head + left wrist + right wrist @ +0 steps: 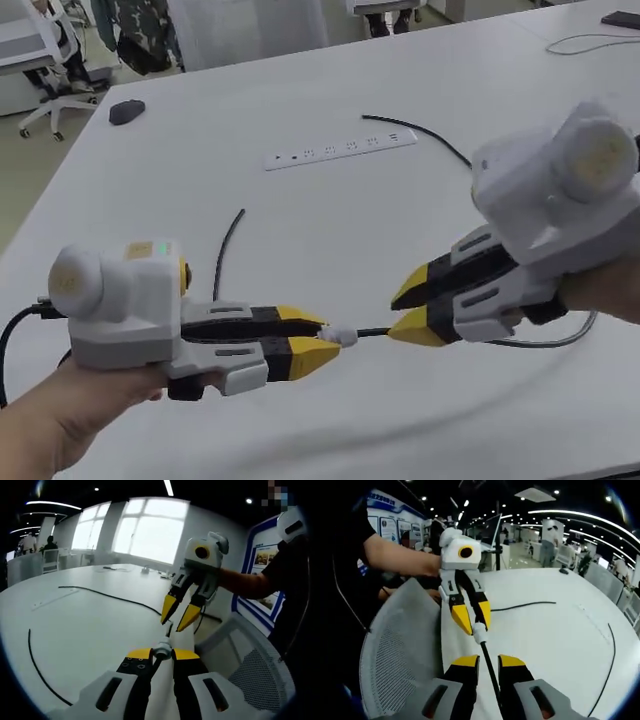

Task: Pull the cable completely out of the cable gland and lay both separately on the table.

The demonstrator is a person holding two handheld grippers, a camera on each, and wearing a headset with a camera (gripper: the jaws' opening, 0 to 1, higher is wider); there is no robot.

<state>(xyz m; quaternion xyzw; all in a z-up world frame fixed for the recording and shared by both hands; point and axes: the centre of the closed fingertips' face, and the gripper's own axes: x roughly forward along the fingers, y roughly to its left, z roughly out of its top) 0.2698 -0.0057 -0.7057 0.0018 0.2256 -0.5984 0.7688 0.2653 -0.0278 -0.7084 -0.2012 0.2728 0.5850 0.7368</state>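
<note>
Clamping gland [343,335] w/ L gripper [330,334]; R gripper [393,320] gaping round cable [370,332] (2 near table [330,230] edge)

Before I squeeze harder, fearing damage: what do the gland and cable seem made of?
The gland looks like white moulded plastic, smooth, though blurred here. The cable seems sheathed in black rubber or vinyl, matte; it bends in soft curves.

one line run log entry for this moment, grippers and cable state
step: pull-out | left gripper: shut on cable gland | right gripper: open around cable | cable not yet out of cable gland | both held above table
</note>
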